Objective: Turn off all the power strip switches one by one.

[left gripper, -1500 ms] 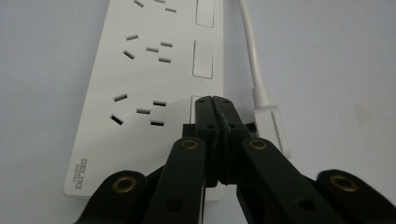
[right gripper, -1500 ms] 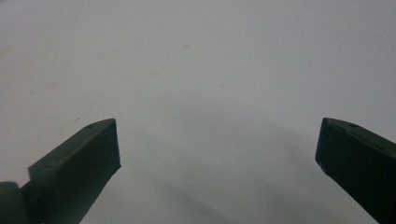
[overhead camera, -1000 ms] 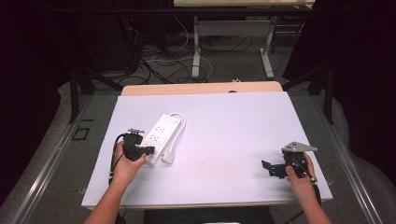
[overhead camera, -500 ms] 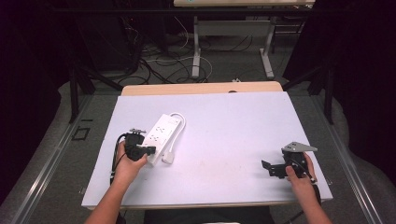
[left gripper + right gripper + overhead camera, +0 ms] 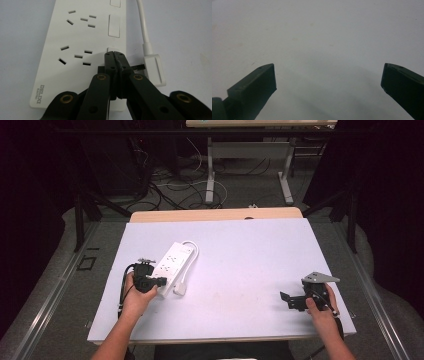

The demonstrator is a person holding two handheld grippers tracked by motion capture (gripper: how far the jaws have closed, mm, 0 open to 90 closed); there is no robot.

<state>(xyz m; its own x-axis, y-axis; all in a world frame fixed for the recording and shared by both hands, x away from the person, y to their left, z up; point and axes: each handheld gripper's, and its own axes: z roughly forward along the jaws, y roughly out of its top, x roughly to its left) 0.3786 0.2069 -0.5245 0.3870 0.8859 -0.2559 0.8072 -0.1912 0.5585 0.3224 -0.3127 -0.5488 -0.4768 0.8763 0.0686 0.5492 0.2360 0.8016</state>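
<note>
A white power strip (image 5: 172, 261) lies on the white table top (image 5: 240, 255) at the left, its white cable looping back to a plug (image 5: 180, 287) beside it. In the left gripper view the strip (image 5: 75, 40) shows socket holes and rocker switches, with the plug (image 5: 156, 70) at its right. My left gripper (image 5: 115, 53) is shut, its tips resting on the strip at a switch near its end. In the high view that gripper (image 5: 159, 282) sits at the strip's near end. My right gripper (image 5: 285, 299) hovers at the right front of the table, open over bare surface (image 5: 327, 82).
The table's front edge runs just below both hands. Beyond the far edge a wooden strip (image 5: 215, 214) borders the top, with desk legs and loose cables on the floor (image 5: 200, 185) behind.
</note>
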